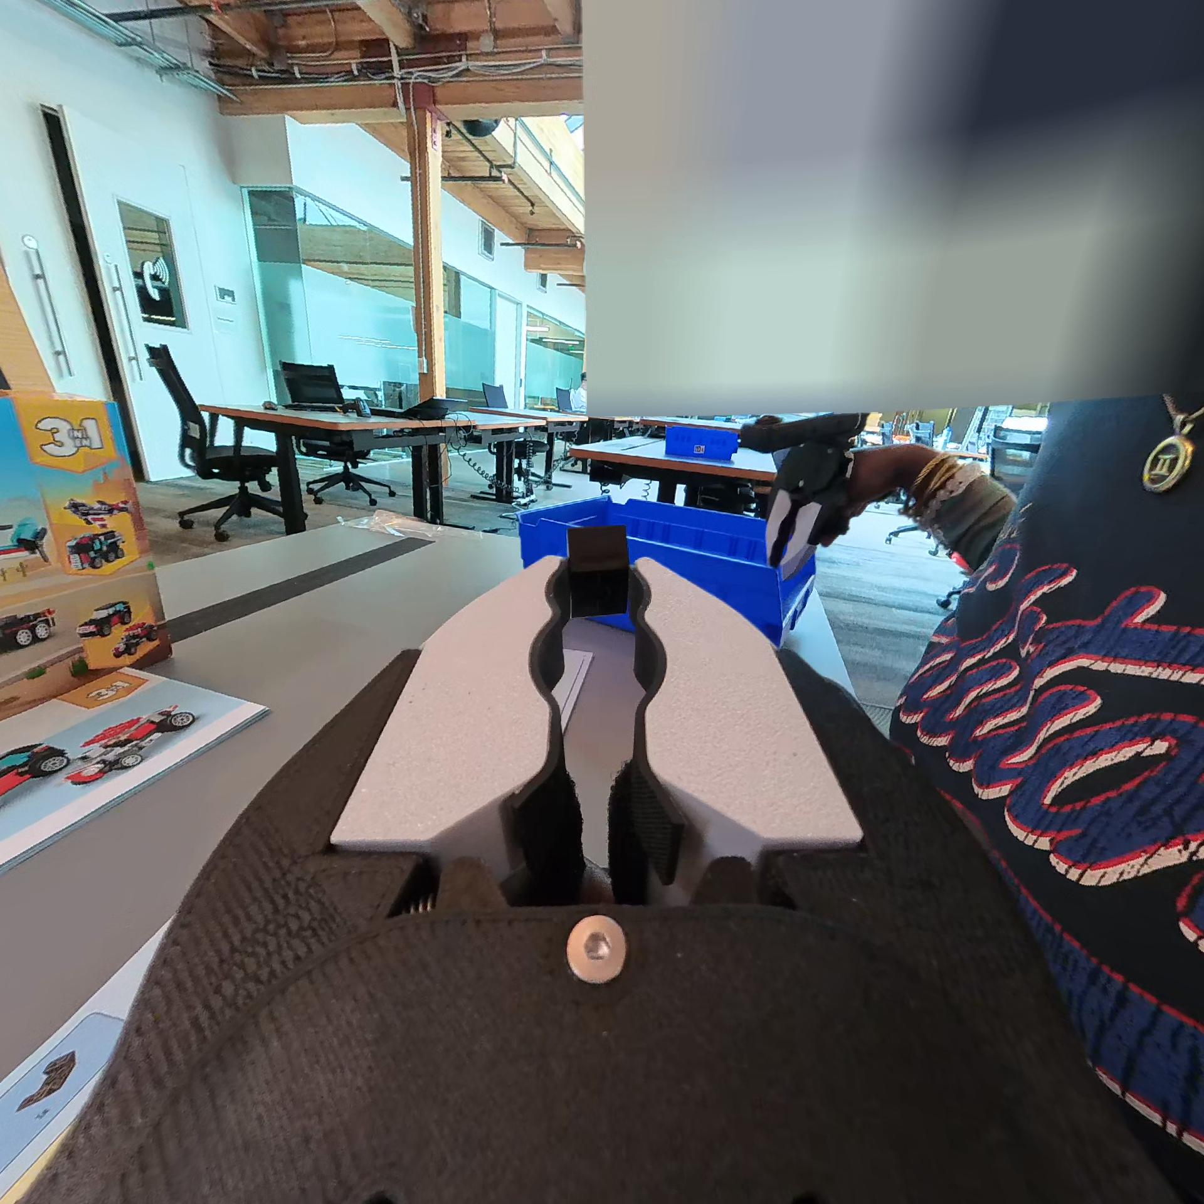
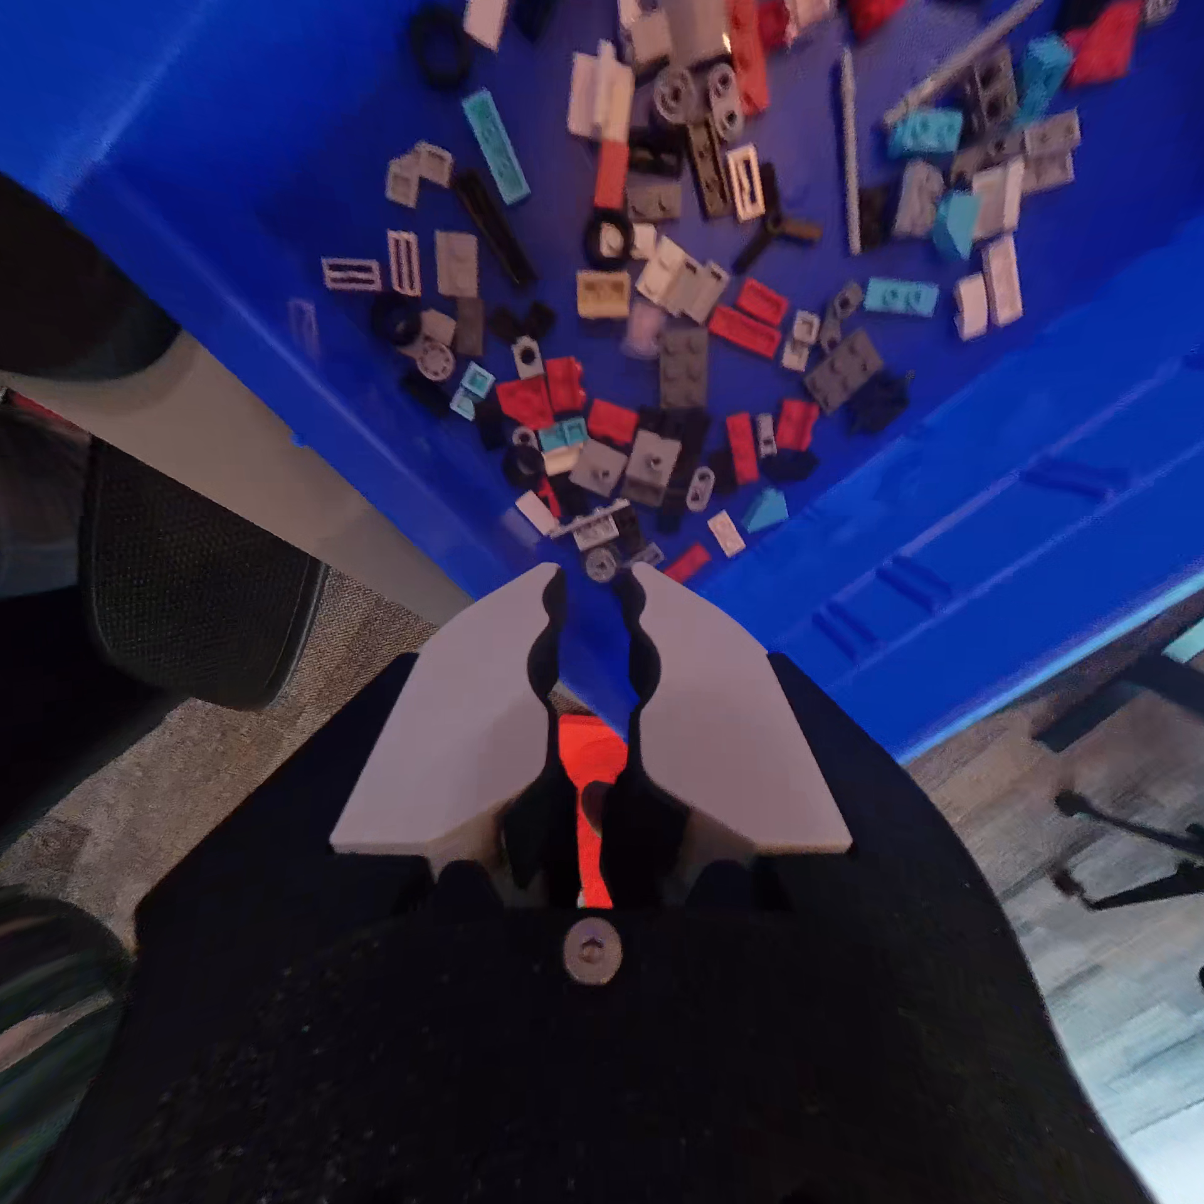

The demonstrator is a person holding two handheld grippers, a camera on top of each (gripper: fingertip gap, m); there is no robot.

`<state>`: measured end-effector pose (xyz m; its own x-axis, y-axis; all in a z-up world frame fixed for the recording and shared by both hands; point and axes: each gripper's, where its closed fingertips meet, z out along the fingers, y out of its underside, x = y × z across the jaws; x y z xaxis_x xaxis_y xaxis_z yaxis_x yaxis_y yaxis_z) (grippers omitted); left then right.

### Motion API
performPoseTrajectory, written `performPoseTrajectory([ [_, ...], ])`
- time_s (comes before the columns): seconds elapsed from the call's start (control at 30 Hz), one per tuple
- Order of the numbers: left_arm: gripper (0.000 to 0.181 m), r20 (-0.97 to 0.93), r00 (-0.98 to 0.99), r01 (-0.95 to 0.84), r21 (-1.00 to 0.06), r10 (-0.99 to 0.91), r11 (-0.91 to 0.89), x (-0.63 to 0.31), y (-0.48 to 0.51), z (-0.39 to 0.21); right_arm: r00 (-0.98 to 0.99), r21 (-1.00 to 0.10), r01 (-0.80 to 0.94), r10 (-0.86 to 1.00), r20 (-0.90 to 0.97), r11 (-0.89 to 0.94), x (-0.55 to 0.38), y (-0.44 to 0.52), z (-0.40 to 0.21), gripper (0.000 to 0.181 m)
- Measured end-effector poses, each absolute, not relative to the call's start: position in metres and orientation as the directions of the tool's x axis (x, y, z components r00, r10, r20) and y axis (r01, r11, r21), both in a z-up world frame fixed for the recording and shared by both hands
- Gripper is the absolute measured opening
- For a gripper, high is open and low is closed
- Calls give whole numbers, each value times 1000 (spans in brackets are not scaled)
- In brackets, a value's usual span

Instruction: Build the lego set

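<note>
I am holding a small black lego piece (image 1: 596, 573) between the tips of my left gripper (image 1: 596, 586), whose grey fingers (image 1: 482, 690) are closing on it from both sides, so the piece is sitting lifted above the worktop (image 1: 313, 625) rather than lying on it. Just beyond the piece, the blue bin (image 1: 703, 554) is standing at the far right corner of the worktop.

My right gripper (image 2: 596, 576) is pointing down into that bin, over the near end of the loose lego pieces (image 2: 651, 365) that are lying scattered across the bin's floor: red, grey, black, white and turquoise bricks, plates and small wheels. Its jaws are standing a narrow gap apart with nothing between the tips; a small round grey piece (image 2: 601, 561) is lying just past them, and I cannot tell whether they are touching it. In the left wrist view I am seeing this gripper from farther off, hanging over the bin's right end in my hand (image 1: 840, 482).

Along the left edge of the worktop, the lego set's box (image 1: 71, 528) is standing upright, and the instruction booklet (image 1: 117, 743) is lying flat in front of it. An open page showing a dark piece (image 1: 52, 1081) is lying at the near left corner.
</note>
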<state>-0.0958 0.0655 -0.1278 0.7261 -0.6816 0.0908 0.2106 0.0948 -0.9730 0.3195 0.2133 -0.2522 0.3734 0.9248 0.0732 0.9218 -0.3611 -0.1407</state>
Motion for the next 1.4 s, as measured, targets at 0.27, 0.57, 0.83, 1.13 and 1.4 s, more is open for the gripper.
performPoseTrajectory([
  [0.27,17,92,733,193,-978,-674,77,-90,69,-131,497,-200,857,864,76,-475,326,211,-243,44],
  [0.57,17,53,717,149,-986,-695,78,-80,72,-125,447,-324,860,888,105,-395,292,234,-241,27],
  [0.83,17,38,726,127,-989,-687,80,-76,71,-125,662,-579,632,747,58,-515,235,300,-255,43],
  [1.13,17,65,732,160,-984,-679,79,-86,72,-125,626,-669,613,775,86,-421,221,351,-259,14],
  [1.4,17,52,707,157,-984,-706,84,-79,71,-123,514,-495,746,858,4,-445,214,366,-297,32],
])
